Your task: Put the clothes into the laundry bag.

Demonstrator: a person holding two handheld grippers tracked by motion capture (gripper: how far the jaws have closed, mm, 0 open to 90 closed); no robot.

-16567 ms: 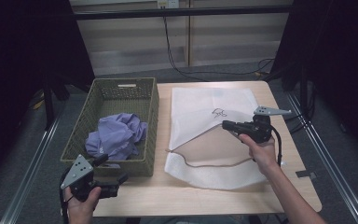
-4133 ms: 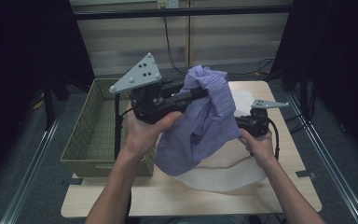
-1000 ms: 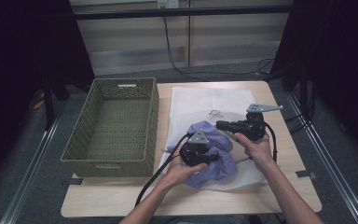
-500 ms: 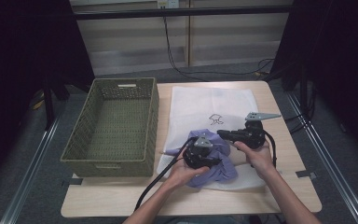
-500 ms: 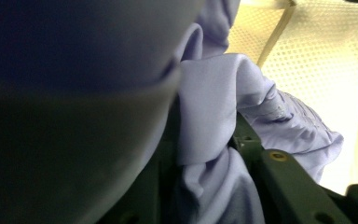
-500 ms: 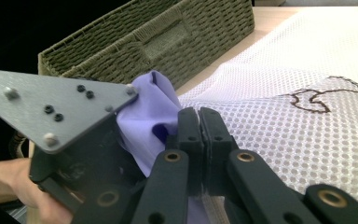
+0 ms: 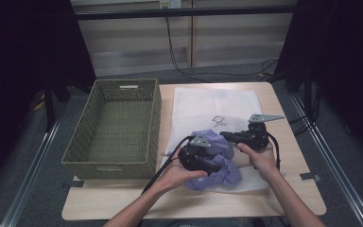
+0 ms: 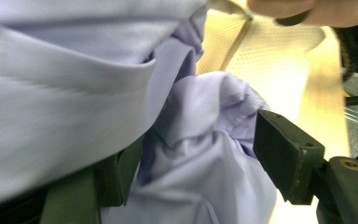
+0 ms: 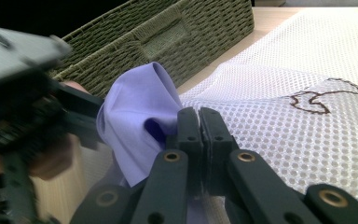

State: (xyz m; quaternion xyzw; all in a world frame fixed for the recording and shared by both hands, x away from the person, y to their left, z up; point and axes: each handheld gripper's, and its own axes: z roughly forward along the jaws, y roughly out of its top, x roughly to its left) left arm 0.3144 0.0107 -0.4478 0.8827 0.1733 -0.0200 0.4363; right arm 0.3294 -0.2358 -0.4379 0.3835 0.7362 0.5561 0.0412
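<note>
A: Left to right, what stood on the tabletop (image 7: 123, 208)?

B: Green woven basket (image 7: 113, 127) at left; white mesh bag (image 7: 217, 106) flat beside it; lilac garment (image 7: 217, 163) bunched on the bag's near end.

A: Left tongs (image 7: 212, 166)?

B: Over the garment; jaws had just been opening, set apart, lilac folds between them, one pad clear of the cloth.

A: Right tongs (image 7: 224, 135)?

B: Jaws pressed together on an edge of mesh, at the garment's far side; what else they pinched, couldn't tell.
</note>
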